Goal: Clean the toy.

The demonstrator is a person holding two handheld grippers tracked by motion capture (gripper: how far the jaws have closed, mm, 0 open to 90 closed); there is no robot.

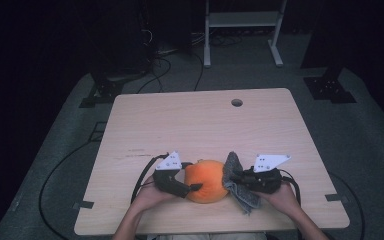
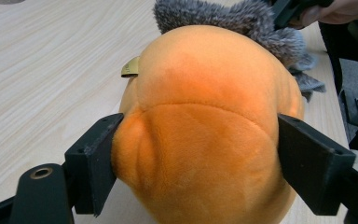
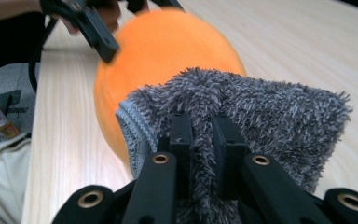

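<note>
Wood-grain table carries everything near its front edge. At the left, the left gripper has its jaws pressed against both sides of an orange plush ball, whose fabric bulges between the pads. The ball sits on the table between the two hands. Just right of it, touching its side, a grey fluffy cloth hangs from the right gripper, whose jaws are pinched tight on a fold of it.
</note>
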